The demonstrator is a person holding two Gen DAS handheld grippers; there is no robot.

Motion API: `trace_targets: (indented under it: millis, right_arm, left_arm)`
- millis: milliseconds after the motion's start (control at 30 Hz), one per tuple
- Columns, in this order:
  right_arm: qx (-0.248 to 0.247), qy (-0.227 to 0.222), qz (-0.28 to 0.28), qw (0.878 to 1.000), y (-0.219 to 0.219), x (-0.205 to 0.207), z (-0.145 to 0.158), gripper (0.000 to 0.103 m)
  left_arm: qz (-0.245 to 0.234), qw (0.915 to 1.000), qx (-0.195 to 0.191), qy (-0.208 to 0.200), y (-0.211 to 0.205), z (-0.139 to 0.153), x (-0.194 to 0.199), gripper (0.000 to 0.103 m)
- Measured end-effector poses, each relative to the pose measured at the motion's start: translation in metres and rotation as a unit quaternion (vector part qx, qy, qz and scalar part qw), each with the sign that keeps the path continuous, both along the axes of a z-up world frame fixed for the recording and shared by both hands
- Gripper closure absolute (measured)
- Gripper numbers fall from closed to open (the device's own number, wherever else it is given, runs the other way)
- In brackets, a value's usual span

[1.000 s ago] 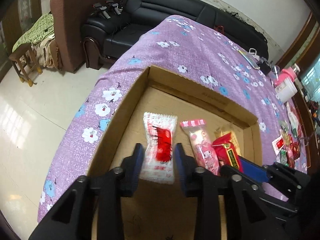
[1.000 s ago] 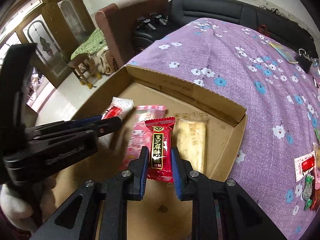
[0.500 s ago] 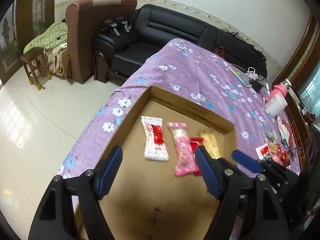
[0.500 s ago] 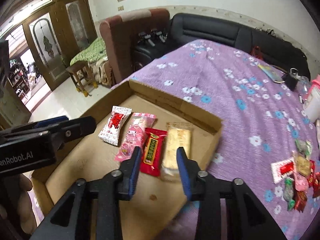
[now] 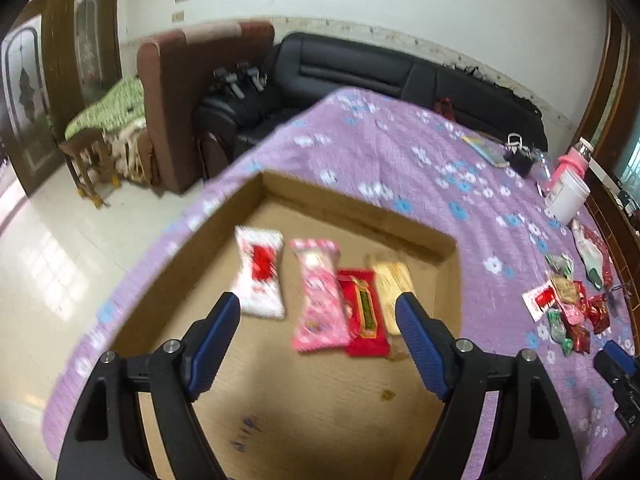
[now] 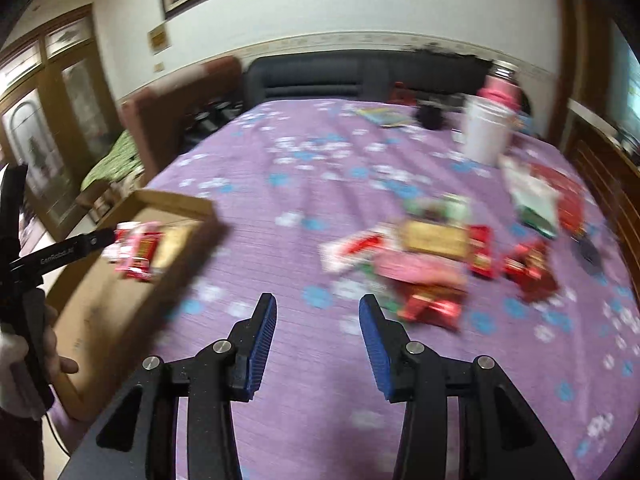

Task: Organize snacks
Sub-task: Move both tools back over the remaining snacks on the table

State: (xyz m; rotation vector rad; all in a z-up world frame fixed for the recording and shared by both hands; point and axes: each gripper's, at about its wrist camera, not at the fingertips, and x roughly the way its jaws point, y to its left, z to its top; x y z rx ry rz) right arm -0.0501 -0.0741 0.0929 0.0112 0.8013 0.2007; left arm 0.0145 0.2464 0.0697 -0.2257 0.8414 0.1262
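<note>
Sorting's maybe a third done: four snacks (image 5: 338, 294) lined up in the cardboard box (image 5: 352, 212) under my spread, empty left fingers (image 5: 318, 312), right fingers (image 6: 318, 320) also spread over the table (image 6: 280, 168), loose pile (image 6: 436, 256) still waiting.

My left camera looks steeply down into the cardboard box (image 5: 280, 380) from close above its near end, facing the black sofa (image 5: 360, 68). My right camera sits beside the box (image 6: 100, 300), looking along the table (image 6: 320, 168). Both views share the box and the sofa.
</note>
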Motion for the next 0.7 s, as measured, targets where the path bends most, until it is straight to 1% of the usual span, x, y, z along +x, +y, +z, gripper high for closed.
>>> trace_targets:
  millis: [67, 133, 233, 367, 433, 500, 567, 600, 700]
  right_arm:
    - [0.005, -0.001, -0.015, 1.000, -0.020, -0.003, -0.001, 0.056]
    - [0.015, 0.001, -0.030, 0.999, -0.039, -0.007, -0.002, 0.056]
    - [0.032, 0.005, -0.044, 0.999, -0.059, -0.011, -0.006, 0.056]
    - [0.043, 0.006, -0.056, 0.997, -0.075, -0.013, -0.010, 0.055]
    - [0.047, 0.007, -0.060, 0.997, -0.081, -0.011, -0.012, 0.055]
    - [0.047, 0.006, -0.065, 0.997, -0.088, -0.008, -0.012, 0.055]
    - [0.049, 0.007, -0.070, 0.996, -0.093, 0.002, -0.013, 0.055]
    - [0.051, 0.009, -0.074, 0.996, -0.095, 0.011, -0.014, 0.055]
    - [0.062, 0.023, -0.082, 0.994, -0.096, 0.041, -0.018, 0.055]
  left_arm:
    - [-0.008, 0.9992, -0.026, 0.029, -0.007, -0.011, 0.003, 0.024]
    - [-0.013, 0.9979, -0.031, 0.055, -0.016, -0.021, 0.004, 0.024]
    - [-0.018, 0.9974, -0.025, 0.065, -0.029, -0.026, 0.000, 0.024]
    - [-0.028, 0.9971, -0.028, 0.065, -0.040, -0.024, -0.004, 0.024]
    - [-0.028, 0.9982, -0.009, 0.052, -0.043, -0.015, -0.008, 0.024]
    - [-0.018, 0.9996, 0.004, 0.021, -0.041, 0.003, -0.019, 0.024]
    - [-0.021, 0.9997, 0.003, -0.009, -0.041, 0.022, -0.031, 0.024]
    - [-0.026, 0.9995, 0.000, -0.018, -0.041, 0.028, -0.035, 0.023]
    - [-0.047, 0.9983, -0.016, -0.028, -0.051, 0.039, -0.045, 0.021]
